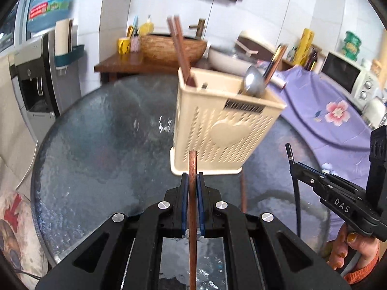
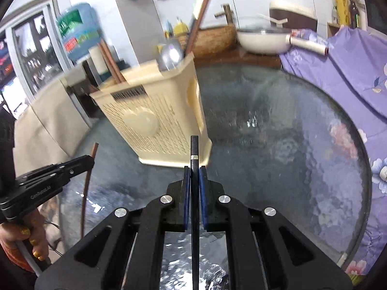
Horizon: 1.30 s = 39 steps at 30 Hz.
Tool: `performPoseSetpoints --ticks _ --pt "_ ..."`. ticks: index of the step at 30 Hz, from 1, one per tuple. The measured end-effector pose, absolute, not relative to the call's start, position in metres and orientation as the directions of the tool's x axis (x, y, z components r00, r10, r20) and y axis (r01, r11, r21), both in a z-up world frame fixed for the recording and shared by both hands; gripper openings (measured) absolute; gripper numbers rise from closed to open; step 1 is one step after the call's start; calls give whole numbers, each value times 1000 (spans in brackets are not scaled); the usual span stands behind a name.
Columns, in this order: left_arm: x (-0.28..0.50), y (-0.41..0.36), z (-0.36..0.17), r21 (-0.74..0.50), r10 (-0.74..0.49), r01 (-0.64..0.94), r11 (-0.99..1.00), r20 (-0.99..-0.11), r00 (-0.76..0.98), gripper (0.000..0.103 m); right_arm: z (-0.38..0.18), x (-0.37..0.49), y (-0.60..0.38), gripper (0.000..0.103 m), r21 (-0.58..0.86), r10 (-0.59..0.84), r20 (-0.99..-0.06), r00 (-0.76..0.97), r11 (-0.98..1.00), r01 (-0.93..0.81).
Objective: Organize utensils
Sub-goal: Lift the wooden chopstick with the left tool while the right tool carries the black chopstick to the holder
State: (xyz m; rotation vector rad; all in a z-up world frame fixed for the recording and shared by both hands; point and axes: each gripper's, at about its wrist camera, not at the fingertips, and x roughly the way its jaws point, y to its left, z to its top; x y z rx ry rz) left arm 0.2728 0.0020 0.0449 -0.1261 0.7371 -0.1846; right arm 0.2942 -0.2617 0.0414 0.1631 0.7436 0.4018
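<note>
Left gripper [image 1: 192, 183]: clamped on wooden chopstick [image 1: 192, 169]. Right gripper [image 2: 194, 176]: clamped on black chopstick [image 2: 194, 149]. Risk: long sticks could pivot, miss or tip the caddy [image 1: 217, 130].

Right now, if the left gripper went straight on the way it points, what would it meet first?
Probably the cream utensil basket. The left gripper, shut on a brown wooden chopstick, aims at the basket's lower front wall, with only bare glass table between. Depth is unclear, and the chopstick's tip would touch first.
</note>
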Motion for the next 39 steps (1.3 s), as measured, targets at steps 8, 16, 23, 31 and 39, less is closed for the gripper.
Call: performPoseSetpoints --ticks 8,16,23,31,39 --pt "239 3 87 -197 -264 183 963 -570 778 7 88 261 -273 8 325 489 -532 691 872 -366" --pt "217 5 109 -217 -318 237 947 -519 793 7 120 237 -276 8 320 531 -480 698 847 -424" --pt "211 1 132 -186 -324 267 946 -485 812 7 140 232 -277 8 312 549 -452 703 836 -453" --pt "222 -19 177 -85 -303 297 951 -445 843 7 180 246 -270 8 269 560 -439 703 828 -492" --pt "238 -23 250 -30 -275 283 959 -354 894 7 251 272 -268 8 222 556 -380 740 831 -510"
